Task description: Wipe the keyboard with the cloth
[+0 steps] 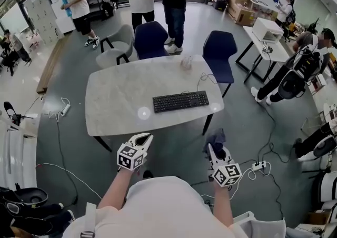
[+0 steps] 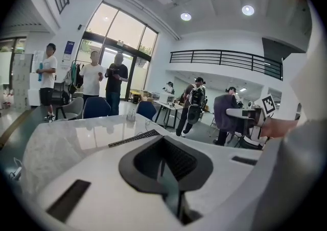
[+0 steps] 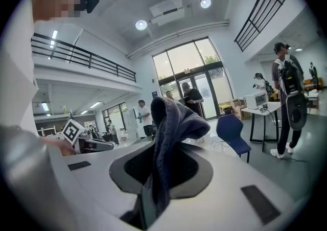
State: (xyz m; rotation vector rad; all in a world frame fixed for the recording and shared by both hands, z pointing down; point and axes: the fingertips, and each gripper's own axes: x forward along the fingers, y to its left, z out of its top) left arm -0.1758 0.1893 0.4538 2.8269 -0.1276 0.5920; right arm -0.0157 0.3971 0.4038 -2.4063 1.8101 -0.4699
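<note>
Grey-blue cloth (image 3: 171, 128) pinched between right gripper (image 1: 212, 149) jaws. Bunched fold sticks up past jaw tips, rest trails down into gap between jaws. Right jaws clamped on cloth. Left gripper (image 1: 144, 138) jaws pressed together, nothing between them. Black keyboard (image 1: 180, 101) lies flat on pale marble-look table (image 1: 116, 105), ahead of both jaw pairs and well beyond tips, untouched. Seen from left jaws, keyboard sits ahead and slightly right. Near table edge just ahead of left tips.
</note>
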